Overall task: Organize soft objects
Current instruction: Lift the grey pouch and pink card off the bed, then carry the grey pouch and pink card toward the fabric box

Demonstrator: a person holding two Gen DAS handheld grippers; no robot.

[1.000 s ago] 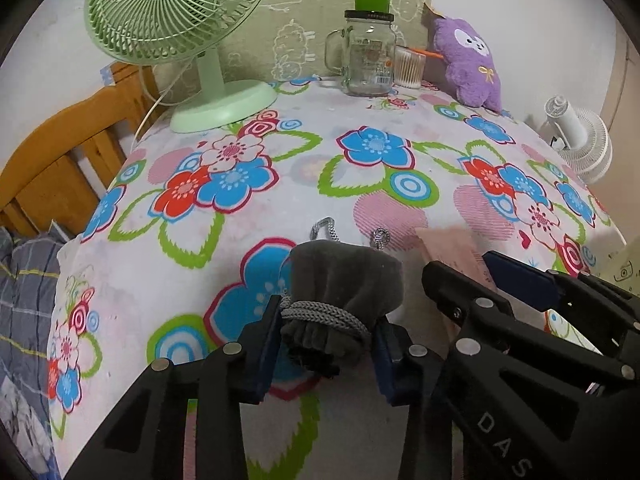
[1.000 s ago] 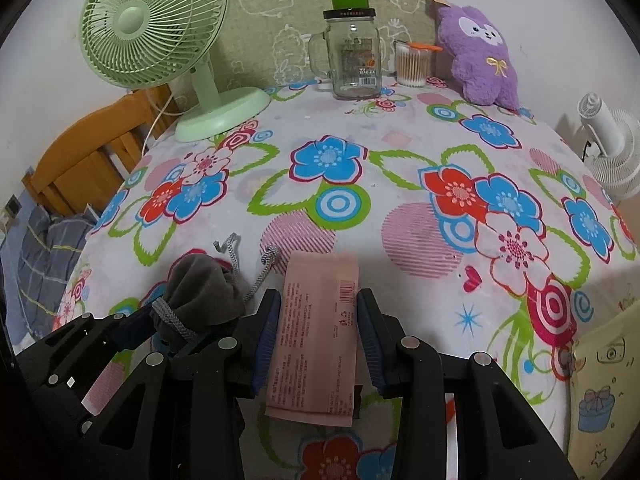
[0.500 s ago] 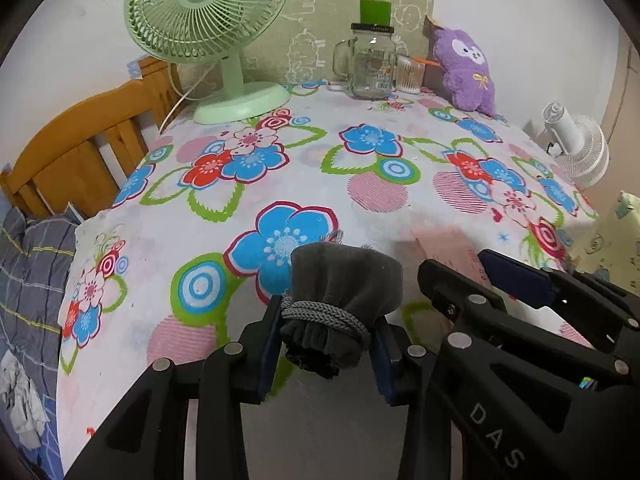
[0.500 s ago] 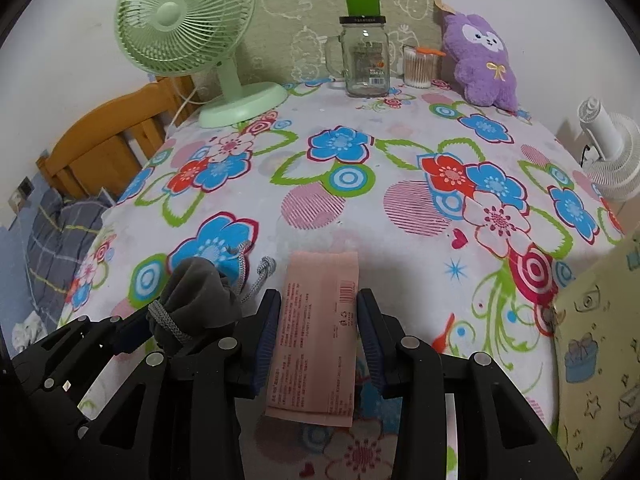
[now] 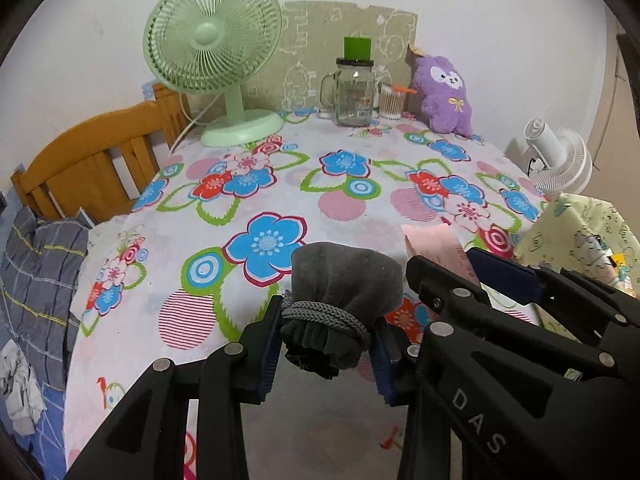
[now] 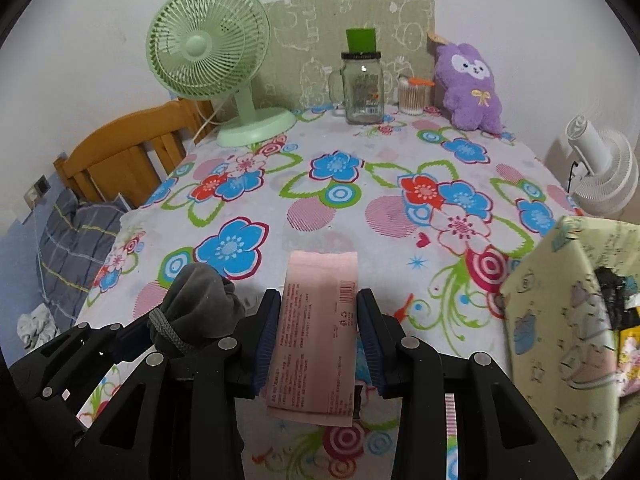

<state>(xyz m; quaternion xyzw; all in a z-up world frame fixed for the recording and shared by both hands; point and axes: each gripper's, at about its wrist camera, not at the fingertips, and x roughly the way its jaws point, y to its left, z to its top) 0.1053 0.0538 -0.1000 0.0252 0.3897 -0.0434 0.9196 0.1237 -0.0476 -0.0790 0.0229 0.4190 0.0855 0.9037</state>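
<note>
Both your grippers are loaded above the floral table [image 6: 280, 216].

Your left gripper [image 5: 326, 342] clamps the grey drawstring pouch [image 5: 344, 292] at its corded neck; just right of it, your right gripper [image 6: 318, 338] pinches the pink packet [image 6: 316, 332], with the pale-yellow gift bag [image 6: 560, 320] at far right.

White wall [image 6: 500, 8] at 12 o'clock, patterned green panel [image 6: 320, 20] against it, wooden headboard [image 5: 88, 156] at 9 o'clock, floral-clothed table [image 6: 360, 208] centre, white fan [image 6: 600, 176] at 3 o'clock, grey plaid bedding [image 5: 36, 264] lower left.
</note>
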